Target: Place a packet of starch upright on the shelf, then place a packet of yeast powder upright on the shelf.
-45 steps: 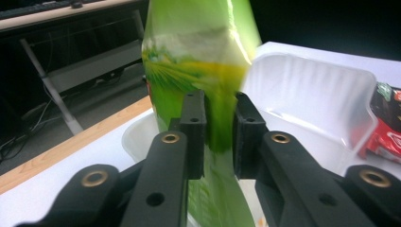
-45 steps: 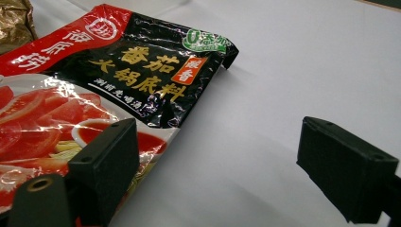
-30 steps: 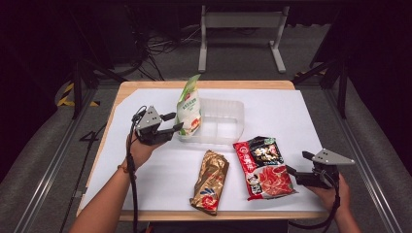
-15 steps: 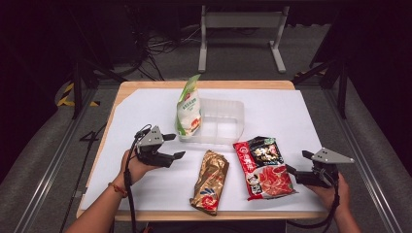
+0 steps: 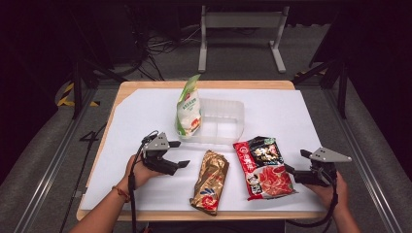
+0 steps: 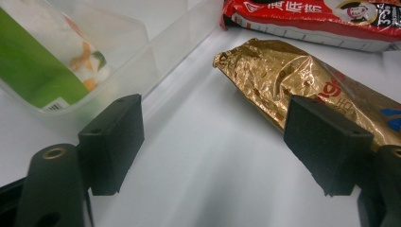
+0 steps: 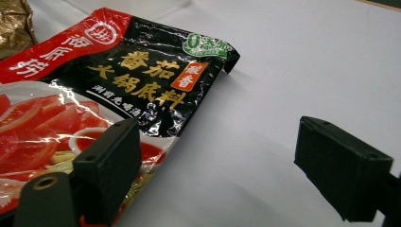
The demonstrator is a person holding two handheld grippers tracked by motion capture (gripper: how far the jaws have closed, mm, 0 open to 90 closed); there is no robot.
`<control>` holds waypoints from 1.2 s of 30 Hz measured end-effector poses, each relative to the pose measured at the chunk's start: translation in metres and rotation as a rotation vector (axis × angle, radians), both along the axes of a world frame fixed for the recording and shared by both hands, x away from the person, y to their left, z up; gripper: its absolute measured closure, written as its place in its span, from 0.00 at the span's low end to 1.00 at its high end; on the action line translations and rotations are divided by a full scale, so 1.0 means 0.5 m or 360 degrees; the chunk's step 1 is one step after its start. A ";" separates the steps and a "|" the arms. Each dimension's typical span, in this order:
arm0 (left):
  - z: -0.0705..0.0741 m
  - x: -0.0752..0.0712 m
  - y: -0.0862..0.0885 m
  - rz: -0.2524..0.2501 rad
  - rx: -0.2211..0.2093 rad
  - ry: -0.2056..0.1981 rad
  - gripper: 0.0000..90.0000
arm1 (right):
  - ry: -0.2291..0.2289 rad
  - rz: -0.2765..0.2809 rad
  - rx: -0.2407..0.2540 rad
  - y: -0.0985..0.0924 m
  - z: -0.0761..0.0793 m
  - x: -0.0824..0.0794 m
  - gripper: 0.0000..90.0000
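Gold packet (image 5: pixel 210 181) lies just beside the left gripper (image 5: pixel 180 154) — jaws just opening wide, holding nothing, seemingly clear of it.

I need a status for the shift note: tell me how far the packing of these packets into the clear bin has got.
Done: the green packet stands in the clear bin. In hand: the left tongs, whose jaws have just been opening with nothing between them, sit beside the gold packet. Left: the gold packet and the red-and-black packet both lie on the white table cover; the right tongs wait open at the latter's edge.
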State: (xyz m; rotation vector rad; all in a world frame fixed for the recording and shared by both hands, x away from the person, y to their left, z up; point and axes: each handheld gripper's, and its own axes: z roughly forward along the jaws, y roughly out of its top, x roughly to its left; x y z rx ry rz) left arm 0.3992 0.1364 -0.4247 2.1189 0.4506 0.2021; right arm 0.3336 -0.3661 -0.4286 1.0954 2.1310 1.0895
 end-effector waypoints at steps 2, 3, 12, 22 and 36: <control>-0.002 0.001 -0.006 -0.0022 0.0000 0.0021 0.24 | -0.0005 0.0003 -0.0007 0.002 0.000 -0.002 0.18; -0.004 0.001 -0.009 -0.0033 -0.0006 0.0038 0.24 | -0.0005 0.0003 -0.0010 0.002 0.000 -0.002 0.18; -0.014 0.009 -0.040 -0.0119 0.0009 0.0111 0.23 | -0.0009 0.0006 -0.0014 0.002 0.000 -0.006 0.18; -0.020 0.027 -0.087 -0.0237 0.0039 0.0229 0.21 | -0.0011 0.0007 -0.0013 0.002 0.000 -0.011 0.18; -0.047 0.076 -0.156 -0.0263 0.0054 0.0492 0.15 | -0.0001 -0.0001 -0.0019 0.000 -0.004 -0.011 0.18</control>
